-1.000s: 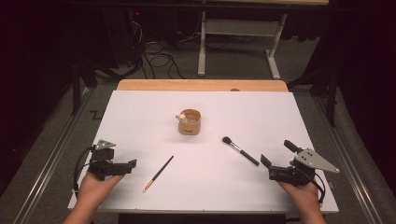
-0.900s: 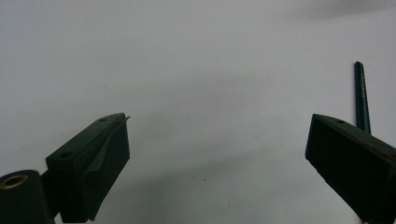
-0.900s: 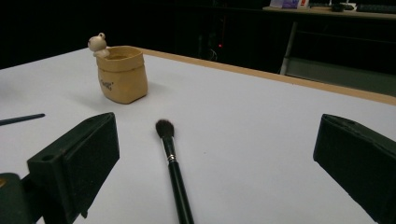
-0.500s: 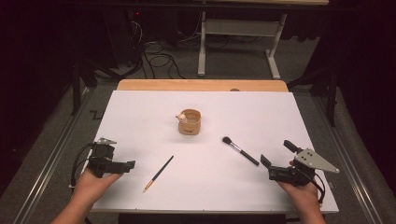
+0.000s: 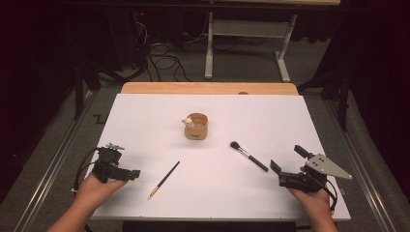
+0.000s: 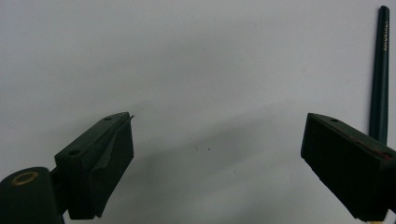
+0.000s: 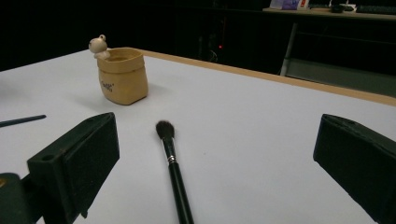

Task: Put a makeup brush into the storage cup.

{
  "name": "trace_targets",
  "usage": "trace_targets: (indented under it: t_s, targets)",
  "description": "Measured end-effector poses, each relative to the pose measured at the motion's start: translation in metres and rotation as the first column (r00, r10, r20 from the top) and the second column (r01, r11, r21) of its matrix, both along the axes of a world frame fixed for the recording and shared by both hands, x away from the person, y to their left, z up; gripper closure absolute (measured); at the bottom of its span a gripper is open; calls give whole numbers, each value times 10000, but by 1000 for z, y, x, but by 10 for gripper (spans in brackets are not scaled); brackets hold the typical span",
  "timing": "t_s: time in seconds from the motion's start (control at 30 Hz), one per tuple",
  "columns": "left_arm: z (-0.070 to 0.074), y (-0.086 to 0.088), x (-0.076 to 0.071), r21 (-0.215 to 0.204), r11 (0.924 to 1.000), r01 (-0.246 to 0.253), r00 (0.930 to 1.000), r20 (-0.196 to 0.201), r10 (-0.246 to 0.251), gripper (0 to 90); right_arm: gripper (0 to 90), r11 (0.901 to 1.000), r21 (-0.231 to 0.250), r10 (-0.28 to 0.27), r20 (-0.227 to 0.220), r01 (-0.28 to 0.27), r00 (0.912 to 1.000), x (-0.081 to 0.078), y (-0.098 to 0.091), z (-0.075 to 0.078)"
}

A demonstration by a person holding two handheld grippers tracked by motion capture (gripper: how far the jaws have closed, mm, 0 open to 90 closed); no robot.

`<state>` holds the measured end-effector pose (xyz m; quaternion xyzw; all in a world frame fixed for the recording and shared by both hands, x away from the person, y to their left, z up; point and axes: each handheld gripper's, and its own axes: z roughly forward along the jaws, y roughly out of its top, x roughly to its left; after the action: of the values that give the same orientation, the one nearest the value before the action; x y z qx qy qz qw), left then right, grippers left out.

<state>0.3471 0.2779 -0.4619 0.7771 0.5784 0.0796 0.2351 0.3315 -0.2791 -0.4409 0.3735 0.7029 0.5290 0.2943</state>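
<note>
**Q.** What stage of the work is shown?

**A.** An early one, by the look of it. The left gripper (image 5: 133,173) and the right gripper (image 5: 275,169) rest at the near corners of the white tabletop (image 5: 145,111), each with its fingers spread apart and nothing between them. The likely aim, judged from the layout, is to stand both brushes in the small tan pot (image 5: 196,127); neither has been lifted, so the whole of that work remains.

**Q.** Where do the brushes lie?

**A.** The thin brush (image 5: 164,179), dark-handled with a gold ferrule at its near end, lies flat just to the right of the left gripper, apart from its fingers. In the left gripper view its handle runs behind the right-hand finger (image 6: 348,168). The makeup brush (image 5: 248,155), with a dark rounded head, lies flat between the pot and the right gripper; in the right gripper view it points away between the open fingers, untouched.

**Q.** How many of each item?

**A.** Two grippers, two brushes (one thin, one makeup), and one pot, which stands upright near the tabletop's centre, bears a small animal figure (image 5: 187,122) on its rim and holds no brush.
</note>
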Motion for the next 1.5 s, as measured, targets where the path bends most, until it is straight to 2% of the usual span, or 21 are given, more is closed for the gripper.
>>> trace_targets:
  t_s: [0.17, 0.57, 0.77, 0.87, 1.0, 1.5]
  targets:
    - [-1, -3, 2, 235, 9994, 238, 9991, -345, -230, 100, 11, 10000, 2, -7, 25, 7, 10000, -1, 0, 0]
    - [3, -5, 6, 541, 9975, 448, 9952, -888, -399, 83, 11, 10000, -8, -3, 67, 3, 10000, -1, 0, 1]
    - [5, -6, 8, 769, 9950, 642, 9892, -1364, -533, 80, 11, 10000, -39, 13, 94, -13, 10000, -1, 0, 1]
    - [5, -6, 9, 739, 9951, 660, 9869, -1521, -542, 79, 11, 10000, -28, 8, 73, -8, 10000, -1, 0, 1]
    - [6, -6, 11, 709, 9944, 783, 9798, -1895, -636, 76, 11, 10000, -23, 0, 77, 1, 10000, -1, 0, 1]
    - [7, -14, 12, 709, 9900, 1220, 9713, -2138, -1043, 75, 11, 10000, -47, 32, 153, -32, 9999, -2, 0, 1]
